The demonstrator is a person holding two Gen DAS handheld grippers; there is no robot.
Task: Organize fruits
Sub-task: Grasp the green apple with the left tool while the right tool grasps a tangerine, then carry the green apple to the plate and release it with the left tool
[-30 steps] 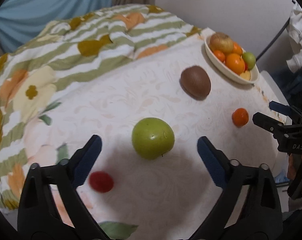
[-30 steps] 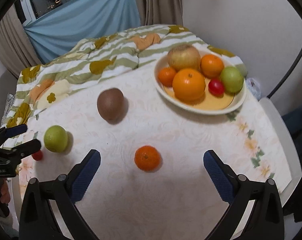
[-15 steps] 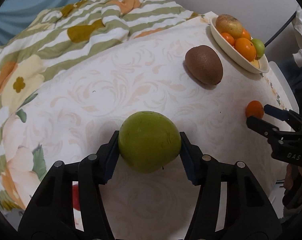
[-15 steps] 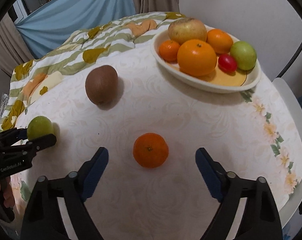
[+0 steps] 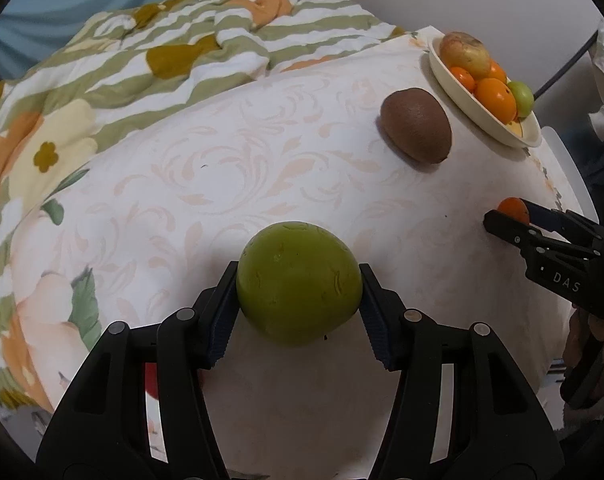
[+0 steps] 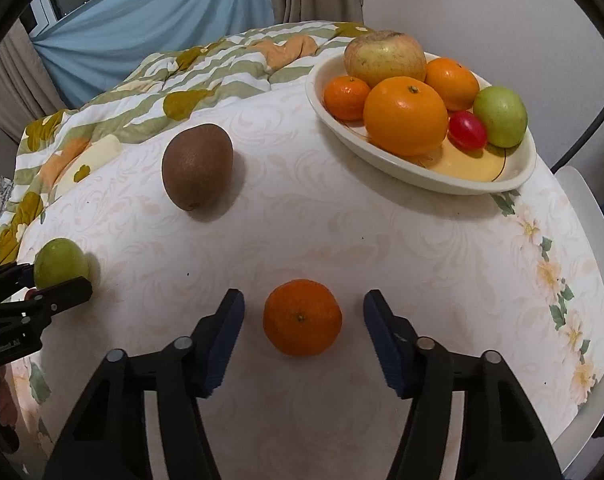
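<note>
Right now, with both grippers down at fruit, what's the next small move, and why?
Probably finish closing the right gripper: its jaws have just been closing, yet gaps remain beside the mandarin between them. The left gripper already clamps the green apple.

Left gripper (image 5: 298, 312): black plastic frame, silver round screws, dark blue ribbed pads on the fingers (image 5: 221, 320). Right gripper (image 6: 303, 336): same build, white "DAS" lettering on its side.

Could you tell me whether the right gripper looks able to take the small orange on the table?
Probably yes: the right gripper, closing, straddles the orange with nothing between pads and fruit.
</note>
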